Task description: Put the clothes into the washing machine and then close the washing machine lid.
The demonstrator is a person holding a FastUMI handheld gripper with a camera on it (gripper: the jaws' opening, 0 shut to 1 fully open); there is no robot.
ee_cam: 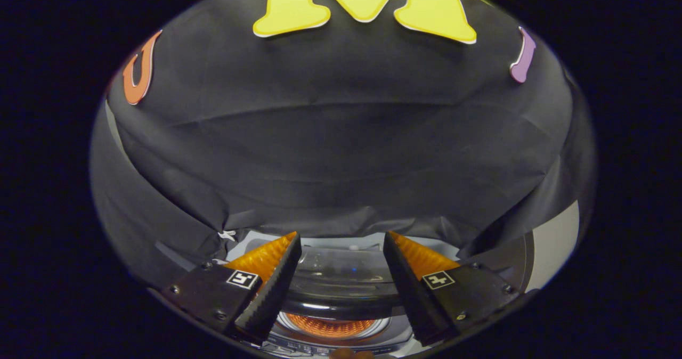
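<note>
Washing machine (341, 274) sits low beneath the fingers, seen from above and close up: a pale grey top with rounded corners, and a domed lid (341, 290) of dark, smoky see-through plastic with a thick glossy black rim that catches a curved highlight. Whether the lid is fully down or part-raised cannot be told from here. Below the lid's front rim a round glowing orange patch with a fine ribbed or woven texture (329, 326) shows inside a pale ring (clothing or a reflection, it is not clear which). A strip of small control markings (298, 347) runs along the machine's nearest edge, too small to read.

The gripper (341, 252) hangs above the machine with its fingers spread wide apart, holding nothing; the lid shows in the gap between them. Each finger is a wedge tapering to a point, with a toothed, sawtooth inner edge and a dimpled, pebbled face. Each is bolted to a flat plate bearing a small square black-and-white marker (242, 279).

Beyond the fingers rises the booth's wall (341, 146), a matte black cloth, wrinkled and creased, gathered in folds where it meets the machine's back edge. A smooth pale panel (557, 239) shows past the cloth's right-hand end.
</note>
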